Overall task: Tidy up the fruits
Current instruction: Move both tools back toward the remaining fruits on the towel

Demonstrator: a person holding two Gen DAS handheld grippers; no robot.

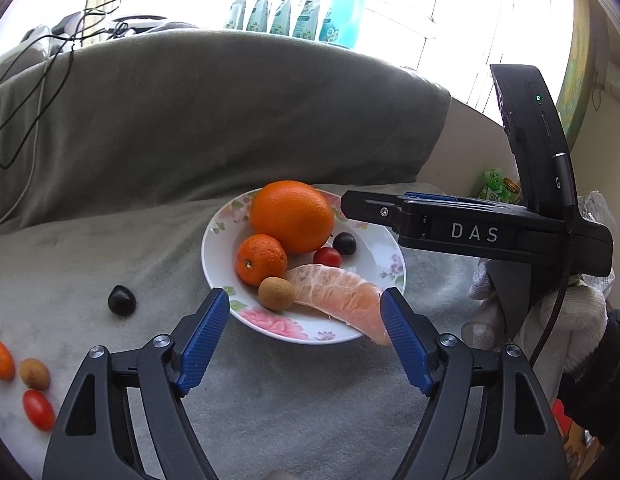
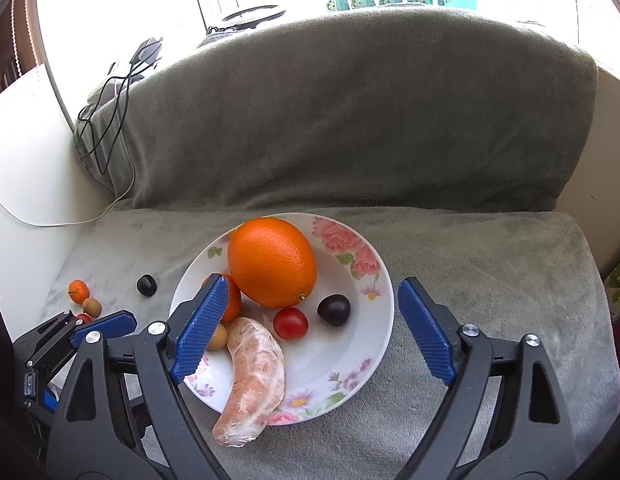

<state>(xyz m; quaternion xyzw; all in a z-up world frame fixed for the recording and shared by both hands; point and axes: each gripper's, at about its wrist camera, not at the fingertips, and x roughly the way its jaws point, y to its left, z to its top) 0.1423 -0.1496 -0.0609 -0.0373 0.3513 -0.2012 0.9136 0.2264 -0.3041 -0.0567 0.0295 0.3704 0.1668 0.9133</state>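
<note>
Left gripper (image 1: 305,312) tilted down, jaws apart, over plate (image 1: 213,248) rim.

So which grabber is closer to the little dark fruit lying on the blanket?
Left. The left gripper hovers just beside the dark fruit, which lies off its left finger. The right gripper sits over the plate, farther away.

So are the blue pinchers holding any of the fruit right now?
No, nothing is held. The left gripper and the right gripper both stand open with empty jaws over the plate. The pomelo slice just lies on the plate.
</note>
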